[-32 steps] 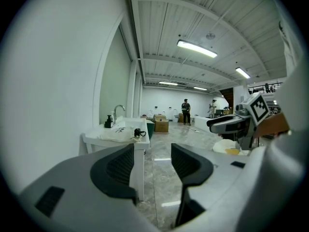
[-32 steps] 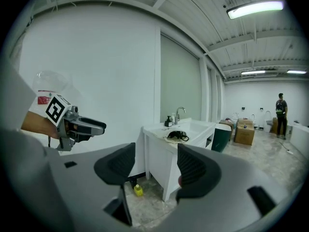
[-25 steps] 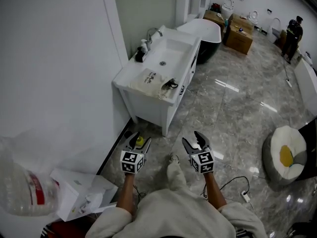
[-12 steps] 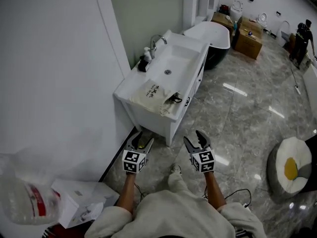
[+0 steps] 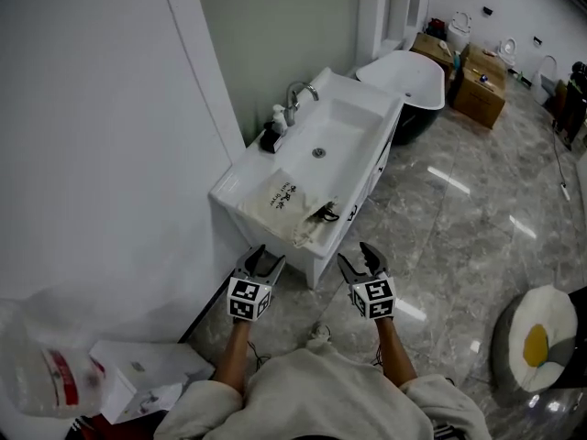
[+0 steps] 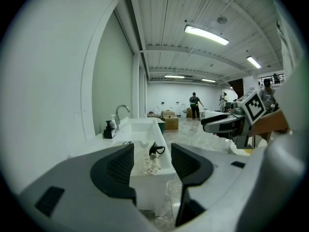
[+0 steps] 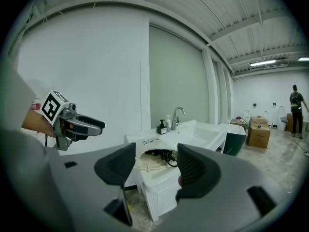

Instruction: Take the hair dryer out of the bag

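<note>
A cream cloth bag [image 5: 284,205] with black print lies on the near end of a white vanity counter [image 5: 240,174]. A black cord [image 5: 329,214] of the hair dryer sticks out of the bag's mouth at the counter's front edge; the dryer's body is hidden. The bag [image 7: 149,161] and cord [image 7: 164,156] also show in the right gripper view, the cord [image 6: 155,150] in the left gripper view. My left gripper [image 5: 260,262] and right gripper [image 5: 359,263] are both open and empty, side by side, short of the vanity's near corner.
The vanity has a sink basin [image 5: 326,134], a chrome tap [image 5: 295,95] and a black soap dispenser [image 5: 270,139]. A bathtub [image 5: 408,73] and cardboard boxes [image 5: 480,96] stand beyond. A white wall [image 5: 110,154] runs along the left. A white box [image 5: 138,374] and a beanbag [image 5: 532,337] lie on the marble floor.
The vanity and bag have drawn closer and lower in the head view as I walk toward them. Both grippers stay open and side by side.
</note>
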